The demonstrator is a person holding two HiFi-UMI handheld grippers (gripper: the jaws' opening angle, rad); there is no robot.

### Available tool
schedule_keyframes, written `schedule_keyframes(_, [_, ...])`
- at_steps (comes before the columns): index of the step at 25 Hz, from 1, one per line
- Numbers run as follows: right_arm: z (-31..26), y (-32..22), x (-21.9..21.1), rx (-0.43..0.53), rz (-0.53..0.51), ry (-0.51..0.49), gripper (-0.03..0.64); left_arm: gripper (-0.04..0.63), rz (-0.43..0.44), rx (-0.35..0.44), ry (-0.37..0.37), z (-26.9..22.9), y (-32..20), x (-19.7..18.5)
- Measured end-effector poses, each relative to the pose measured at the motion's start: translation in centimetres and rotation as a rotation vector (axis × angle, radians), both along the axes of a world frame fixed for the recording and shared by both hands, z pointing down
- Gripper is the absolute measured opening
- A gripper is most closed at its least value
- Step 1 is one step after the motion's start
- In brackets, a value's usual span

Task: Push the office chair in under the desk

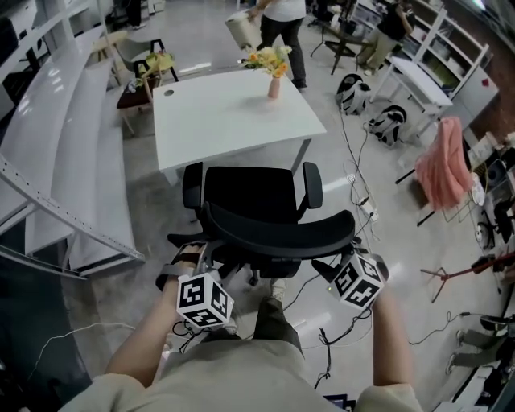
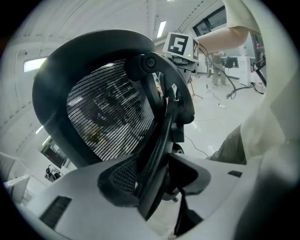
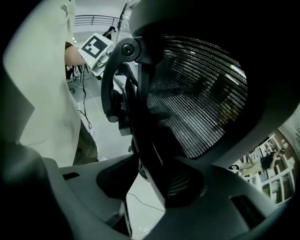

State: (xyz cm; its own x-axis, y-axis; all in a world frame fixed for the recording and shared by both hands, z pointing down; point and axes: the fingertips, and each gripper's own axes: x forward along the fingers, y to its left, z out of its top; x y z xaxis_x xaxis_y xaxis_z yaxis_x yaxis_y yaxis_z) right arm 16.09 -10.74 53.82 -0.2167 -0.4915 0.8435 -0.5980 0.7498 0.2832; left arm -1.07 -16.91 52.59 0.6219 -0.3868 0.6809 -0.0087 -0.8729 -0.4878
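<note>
A black office chair (image 1: 251, 193) stands in front of a white desk (image 1: 229, 121), its seat facing the desk and only its front edge near the desktop. The mesh backrest (image 1: 278, 233) is the part nearest me. My left gripper (image 1: 211, 256) is at the backrest's left edge. In the left gripper view the backrest (image 2: 108, 117) rim runs between the open jaws of the left gripper (image 2: 154, 183), with floor showing beside it. My right gripper (image 1: 328, 267) straddles the right edge. In the right gripper view the backrest (image 3: 197, 93) frame lies between the open jaws of the right gripper (image 3: 150, 180).
A vase of flowers (image 1: 274, 71) stands on the desk's far side, and a person (image 1: 282, 24) is behind it. Cables (image 1: 360, 189) trail on the floor at the right, near bags (image 1: 352, 92) and a pink cloth (image 1: 448, 165). A long white bench (image 1: 72, 153) runs along the left.
</note>
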Motion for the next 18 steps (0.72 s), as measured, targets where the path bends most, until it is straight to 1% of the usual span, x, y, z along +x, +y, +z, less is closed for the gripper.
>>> schedule_keyframes(5, [0.0,-1.9,2.1,0.006,-0.044,-0.004,0.167,0.206,-0.030,-0.025,-0.007,0.0,-1.2,1.9])
schedule_keyframes(8, [0.1,-3.0,3.2,0.024,-0.062,0.005,0.172,0.204,-0.058,-0.016,-0.006,0.0,-1.6,2.8])
schedule_keyframes(12, [0.2,-3.9,5.0,0.020,-0.082,0.003,0.173,0.204,-0.077,-0.010,0.000,0.1,-2.2,4.4])
schedule_keyframes(18, [-0.3,-7.2,5.7,0.055,-0.104,0.007,0.172,0.204,-0.096,-0.035,-0.006,-0.3,-5.4,5.2])
